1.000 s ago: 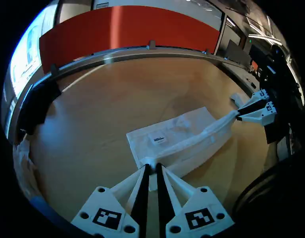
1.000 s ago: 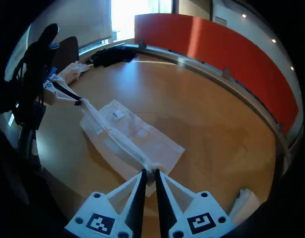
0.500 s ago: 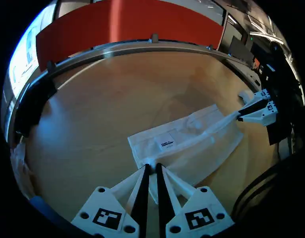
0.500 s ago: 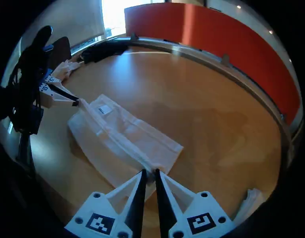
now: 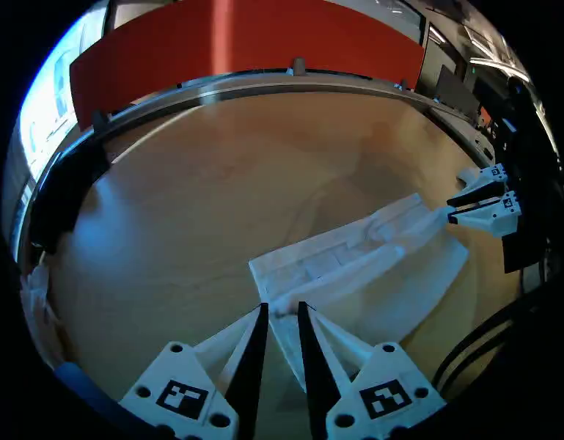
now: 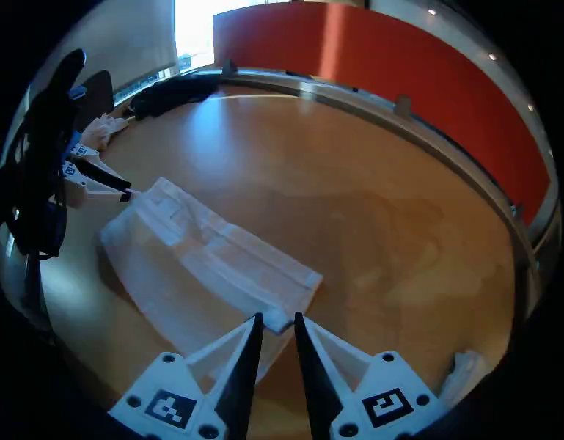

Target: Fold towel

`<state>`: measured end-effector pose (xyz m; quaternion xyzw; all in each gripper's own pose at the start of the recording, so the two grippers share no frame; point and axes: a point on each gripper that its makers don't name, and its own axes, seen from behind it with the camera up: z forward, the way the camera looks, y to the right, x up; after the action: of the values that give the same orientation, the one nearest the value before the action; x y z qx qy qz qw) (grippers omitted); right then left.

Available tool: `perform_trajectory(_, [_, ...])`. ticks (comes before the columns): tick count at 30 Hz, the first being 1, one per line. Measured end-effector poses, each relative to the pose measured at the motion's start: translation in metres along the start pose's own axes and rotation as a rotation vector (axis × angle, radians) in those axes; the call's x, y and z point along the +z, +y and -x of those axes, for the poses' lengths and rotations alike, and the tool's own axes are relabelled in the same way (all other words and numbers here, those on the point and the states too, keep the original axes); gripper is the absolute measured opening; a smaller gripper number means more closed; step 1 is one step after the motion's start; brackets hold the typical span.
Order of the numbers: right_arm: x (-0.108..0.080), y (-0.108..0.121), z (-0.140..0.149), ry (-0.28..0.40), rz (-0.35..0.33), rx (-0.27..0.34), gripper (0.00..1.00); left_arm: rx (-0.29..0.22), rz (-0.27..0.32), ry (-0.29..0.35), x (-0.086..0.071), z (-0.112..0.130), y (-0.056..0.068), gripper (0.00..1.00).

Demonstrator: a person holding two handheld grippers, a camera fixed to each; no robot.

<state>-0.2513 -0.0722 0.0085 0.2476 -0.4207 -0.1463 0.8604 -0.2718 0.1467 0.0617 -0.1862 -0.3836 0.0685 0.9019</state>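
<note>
A long white cloth towel (image 5: 362,264) lies flat on the light wooden table (image 5: 208,183), folded lengthways, with a narrower upper layer along its far side and a wider lower layer spreading out on the near side.

In the left gripper view, the left hand-held gripper (image 5: 282,312) sits at one short end of the towel. Its 2 fingers stand apart with a clear gap, and a corner of the cloth lies loose in that gap, not pinched. At the far right, the right hand-held gripper (image 5: 452,210) meets the other short end, its 2 black-tipped fingers also spread.

In the right gripper view, the right hand-held gripper (image 6: 276,319) is open over the near corner of the towel (image 6: 201,264), whose tip lies between the fingertips without being squeezed. Across the table (image 6: 370,205), at the left, the left hand-held gripper (image 6: 127,192) points at the far end of the towel with its fingers parted, held by a person in a dark sleeve (image 6: 39,147).

A red upright panel (image 5: 237,37) stands behind the far edge of the table. A dark bundle of cloth (image 6: 171,92) lies at the far left edge, with a crumpled white cloth (image 6: 102,132) beside it.
</note>
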Motion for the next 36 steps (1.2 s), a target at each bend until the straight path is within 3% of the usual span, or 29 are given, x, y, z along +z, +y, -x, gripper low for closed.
perform_trajectory(4, [0.003, 0.008, -0.001, 0.003, 0.029, 0.001, 0.43, 0.007, -0.022, 0.002, 0.000, -0.001, -0.007, 0.53])
perform_trajectory(8, [0.002, 0.014, -0.006, 0.024, 0.052, 0.000, 0.66, 0.014, -0.051, 0.015, -0.003, -0.004, -0.016, 0.82])
perform_trajectory(9, [0.001, 0.015, -0.007, 0.029, 0.057, -0.001, 0.67, 0.015, -0.058, 0.019, -0.004, -0.005, -0.018, 0.89])
perform_trajectory(11, [0.000, 0.017, -0.007, 0.033, 0.063, -0.005, 0.73, 0.015, -0.072, 0.030, -0.007, -0.008, -0.022, 0.94])
perform_trajectory(14, [-0.002, 0.018, -0.008, 0.038, 0.067, -0.012, 0.90, 0.011, -0.083, 0.040, -0.011, -0.010, -0.026, 0.94])
perform_trajectory(15, [-0.003, 0.018, -0.009, 0.040, 0.068, -0.014, 0.90, 0.008, -0.084, 0.043, -0.012, -0.010, -0.026, 0.94])
perform_trajectory(27, [-0.016, 0.008, 0.000, 0.050, 0.061, 0.001, 0.91, -0.012, -0.078, 0.052, -0.022, -0.006, -0.023, 0.94])
perform_trajectory(36, [-0.035, -0.005, 0.020, 0.057, 0.057, 0.022, 0.91, -0.030, -0.105, 0.042, -0.038, 0.017, -0.022, 0.94])
